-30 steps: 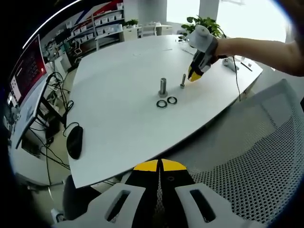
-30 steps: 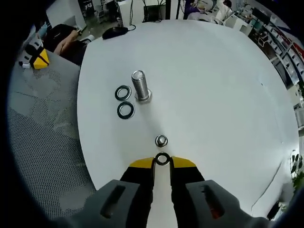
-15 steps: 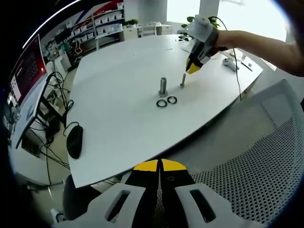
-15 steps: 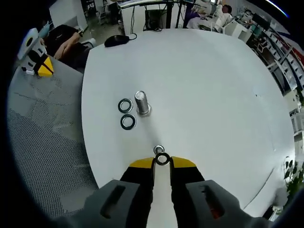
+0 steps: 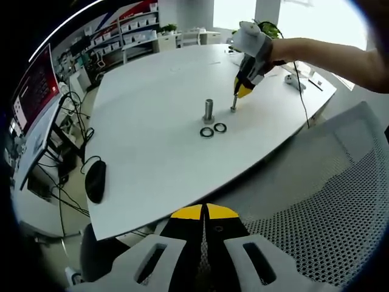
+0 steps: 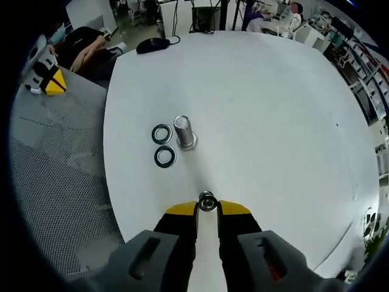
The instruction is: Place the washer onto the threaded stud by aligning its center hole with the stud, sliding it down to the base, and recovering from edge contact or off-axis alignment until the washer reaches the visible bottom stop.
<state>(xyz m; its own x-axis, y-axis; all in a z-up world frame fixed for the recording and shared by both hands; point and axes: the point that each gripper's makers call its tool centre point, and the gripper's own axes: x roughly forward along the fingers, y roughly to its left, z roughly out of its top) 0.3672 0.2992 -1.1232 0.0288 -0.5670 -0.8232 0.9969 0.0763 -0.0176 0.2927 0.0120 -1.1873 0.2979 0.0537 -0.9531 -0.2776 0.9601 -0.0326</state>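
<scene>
A small threaded stud (image 5: pixel 233 104) stands upright on the white table (image 5: pixel 152 140), to the right of a larger bolt (image 5: pixel 208 111). My right gripper (image 6: pixel 207 207) is shut on a small washer (image 6: pixel 207 202), which sits right over the top of the stud. I cannot tell if the hole is on the thread. In the left gripper view, the right gripper (image 5: pixel 242 92) comes down onto the stud, held by a person's arm. My left gripper (image 5: pixel 203 213) is shut with nothing in it, held over a mesh chair well short of the table.
Two spare washers (image 6: pixel 161 134) (image 6: pixel 165 157) lie beside the larger bolt (image 6: pixel 184 131). A black mouse (image 5: pixel 95 180) and cables sit at the table's far end. A grey mesh chair (image 5: pixel 328 201) lies between my left gripper and the table edge.
My right gripper has carried the washer down and forward until it covers the top of the small stud. The left gripper has stayed still.
</scene>
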